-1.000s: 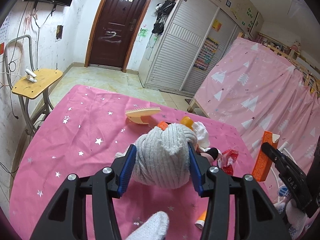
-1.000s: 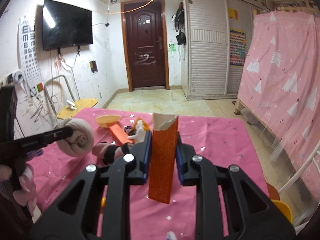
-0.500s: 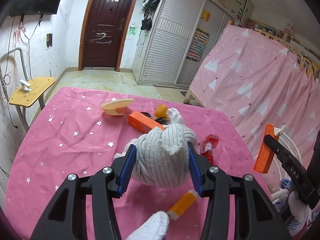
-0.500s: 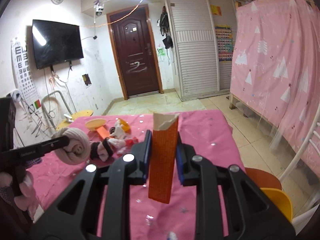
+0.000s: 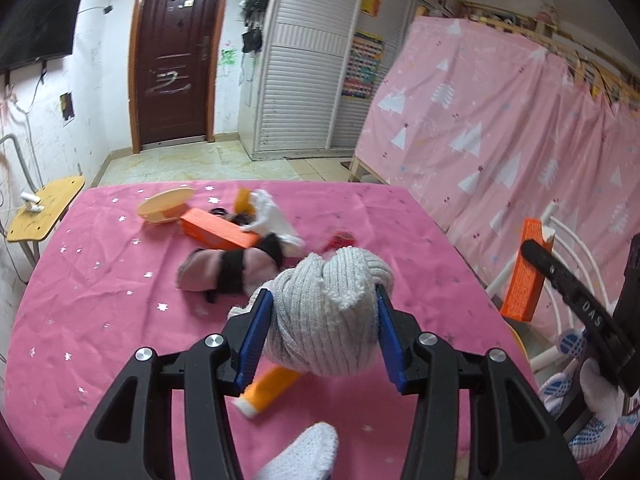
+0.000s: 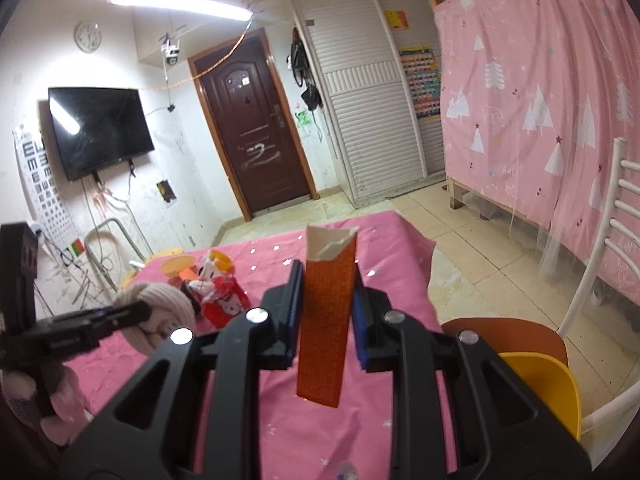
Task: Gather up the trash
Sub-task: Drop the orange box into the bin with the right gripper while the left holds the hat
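Trash, here an opened orange carton [image 6: 326, 320], a balled grey sock [image 5: 326, 312] and litter spread over the pink-clothed bench [image 5: 100, 300].

Left wrist view: the left hand-held gripper [image 5: 320, 336] pinches the balled grey sock between its blue pads [image 5: 254, 340]; the ribbed knit bulges above and below them, lifted clear of the cloth. Directly beneath lies an orange tube [image 5: 268, 390] with a white cap, its long axis running from near left to far right. Farther ahead and to the left lie a pink-and-black sock [image 5: 224, 268], a second orange carton [image 5: 216, 234] lying flat, crumpled white paper [image 5: 272, 216] and a pale dish [image 5: 164, 208]. A red wrapper [image 5: 340, 240] lies just beyond the held sock. The right hand-held gripper [image 5: 536, 256] appears at the right edge, off the bench side, carrying its carton upright.

Right wrist view: the right hand-held gripper [image 6: 326, 312] is pressed onto the orange carton, long axis vertical, torn white mouth uppermost, lower end hanging free. It hovers over the bench's right edge; an orange-and-yellow chair seat [image 6: 520, 360] lies below right. The remaining litter lies ahead and left, so the left hand is judged nearer to it. No bin is visible, so the drop point cannot be told.
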`<state>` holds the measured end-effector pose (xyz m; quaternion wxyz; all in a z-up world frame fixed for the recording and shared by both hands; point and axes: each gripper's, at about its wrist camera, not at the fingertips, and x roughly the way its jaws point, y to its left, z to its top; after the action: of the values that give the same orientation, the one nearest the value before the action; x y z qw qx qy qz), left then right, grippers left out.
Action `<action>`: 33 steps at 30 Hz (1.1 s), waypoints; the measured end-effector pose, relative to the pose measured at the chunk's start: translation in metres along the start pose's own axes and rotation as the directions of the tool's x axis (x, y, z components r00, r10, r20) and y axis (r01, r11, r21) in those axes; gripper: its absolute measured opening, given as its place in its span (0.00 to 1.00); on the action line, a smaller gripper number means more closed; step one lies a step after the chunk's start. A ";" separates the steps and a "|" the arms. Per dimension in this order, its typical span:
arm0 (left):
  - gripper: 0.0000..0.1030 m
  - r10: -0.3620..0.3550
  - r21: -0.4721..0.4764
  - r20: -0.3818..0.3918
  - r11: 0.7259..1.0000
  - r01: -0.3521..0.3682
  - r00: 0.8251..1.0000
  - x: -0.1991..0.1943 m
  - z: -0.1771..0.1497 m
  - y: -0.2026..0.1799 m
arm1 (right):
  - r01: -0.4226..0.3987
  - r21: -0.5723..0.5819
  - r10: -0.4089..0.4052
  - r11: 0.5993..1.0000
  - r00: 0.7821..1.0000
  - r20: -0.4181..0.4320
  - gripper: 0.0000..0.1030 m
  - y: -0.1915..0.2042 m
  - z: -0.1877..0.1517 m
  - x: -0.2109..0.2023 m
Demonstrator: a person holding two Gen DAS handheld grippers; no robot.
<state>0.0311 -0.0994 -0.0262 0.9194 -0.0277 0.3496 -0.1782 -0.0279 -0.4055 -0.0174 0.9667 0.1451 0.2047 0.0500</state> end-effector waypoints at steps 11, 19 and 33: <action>0.40 -0.018 0.047 0.027 0.999 0.016 0.999 -0.018 -0.005 -0.028 | 0.022 -0.017 -0.021 1.000 0.997 0.072 0.20 0.001 0.010 -0.025; 0.40 -0.022 0.029 0.031 0.999 0.021 0.999 -0.022 -0.002 -0.023 | 0.071 -0.023 -0.069 0.997 0.994 0.084 0.20 -0.004 0.008 -0.040; 0.41 -0.097 0.113 0.020 0.989 0.094 0.995 -0.020 -0.005 -0.066 | 0.227 0.020 -0.228 0.974 0.970 0.086 0.20 -0.054 0.002 -0.072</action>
<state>-0.0060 -0.1535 -0.0058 0.9144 0.0050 0.3255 -0.2408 -0.0910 -0.4692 -0.0046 0.9734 0.1273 0.1778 -0.0685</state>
